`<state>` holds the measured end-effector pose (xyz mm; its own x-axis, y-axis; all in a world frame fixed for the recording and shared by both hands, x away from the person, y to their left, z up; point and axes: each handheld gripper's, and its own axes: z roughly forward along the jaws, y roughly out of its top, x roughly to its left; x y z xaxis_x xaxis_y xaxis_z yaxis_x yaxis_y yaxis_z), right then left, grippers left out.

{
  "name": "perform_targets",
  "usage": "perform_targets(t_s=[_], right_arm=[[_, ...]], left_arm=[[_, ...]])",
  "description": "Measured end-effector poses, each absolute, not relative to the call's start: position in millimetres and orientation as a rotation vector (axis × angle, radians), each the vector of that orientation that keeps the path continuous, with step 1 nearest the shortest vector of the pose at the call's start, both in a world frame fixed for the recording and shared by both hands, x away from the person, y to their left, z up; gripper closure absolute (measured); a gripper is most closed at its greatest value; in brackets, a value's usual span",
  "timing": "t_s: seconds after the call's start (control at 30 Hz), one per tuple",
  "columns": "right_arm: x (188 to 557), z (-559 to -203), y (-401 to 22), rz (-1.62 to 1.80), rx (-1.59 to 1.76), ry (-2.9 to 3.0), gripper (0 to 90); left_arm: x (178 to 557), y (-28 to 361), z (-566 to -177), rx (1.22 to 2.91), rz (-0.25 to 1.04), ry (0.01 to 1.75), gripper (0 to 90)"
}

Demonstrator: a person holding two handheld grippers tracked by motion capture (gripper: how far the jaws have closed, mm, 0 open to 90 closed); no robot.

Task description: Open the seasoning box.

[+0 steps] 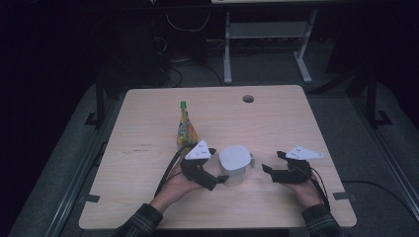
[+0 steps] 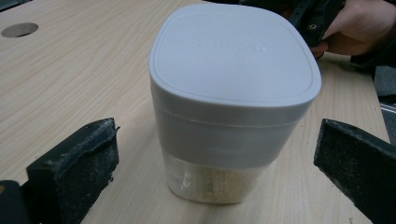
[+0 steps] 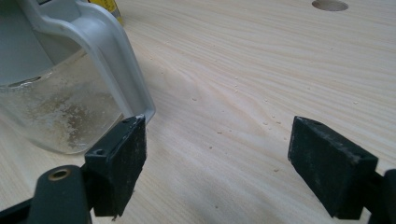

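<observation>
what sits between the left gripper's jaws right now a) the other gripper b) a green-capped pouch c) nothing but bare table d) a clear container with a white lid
d, in the left gripper view the container with its white lid stands between the open jaws of the left gripper, apart from both.

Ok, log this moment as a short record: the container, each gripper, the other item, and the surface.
container: clear tub with white lid, upright, pale powder at the bottom
left gripper: open, fingers either side of the container, apart from it
right gripper: open, beside the container's handle, nothing held
other item: colourful pouch with green cap, behind the left gripper
surface: wooden table
</observation>
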<state>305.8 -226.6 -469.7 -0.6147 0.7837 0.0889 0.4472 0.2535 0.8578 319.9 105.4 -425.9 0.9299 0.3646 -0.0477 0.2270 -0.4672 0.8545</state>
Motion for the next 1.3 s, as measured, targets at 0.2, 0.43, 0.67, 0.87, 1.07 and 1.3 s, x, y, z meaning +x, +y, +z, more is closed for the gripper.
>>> perform_targets(t_s=[0.2,0.43,0.67,0.87,1.07,1.3], right_arm=[[305.8,-469.5,-226.8,1.307,1.128,2.175,19.1],[305.4,-469.4,-226.7,1.304,1.124,2.178,19.3],[305.4,-469.3,-226.9,1.305,1.125,2.177,19.4],[305.4,-469.4,-227.0,1.305,1.122,2.176,19.5],[305.4,-469.5,-226.9,1.305,1.121,2.175,19.6],[305.5,-469.6,-226.8,1.305,1.122,2.176,19.7]], left_arm=[[322.7,100.3,-426.0,2.081,0.164,0.423,0.7],[322.3,97.6,-427.2,2.084,0.145,0.405,13.2],[321.4,96.5,-426.1,2.087,0.147,0.400,17.3],[321.6,96.8,-424.5,2.091,0.139,0.405,17.6],[321.3,97.7,-420.1,2.086,0.145,0.400,17.9],[321.3,98.6,-417.3,2.082,0.141,0.400,18.0]])
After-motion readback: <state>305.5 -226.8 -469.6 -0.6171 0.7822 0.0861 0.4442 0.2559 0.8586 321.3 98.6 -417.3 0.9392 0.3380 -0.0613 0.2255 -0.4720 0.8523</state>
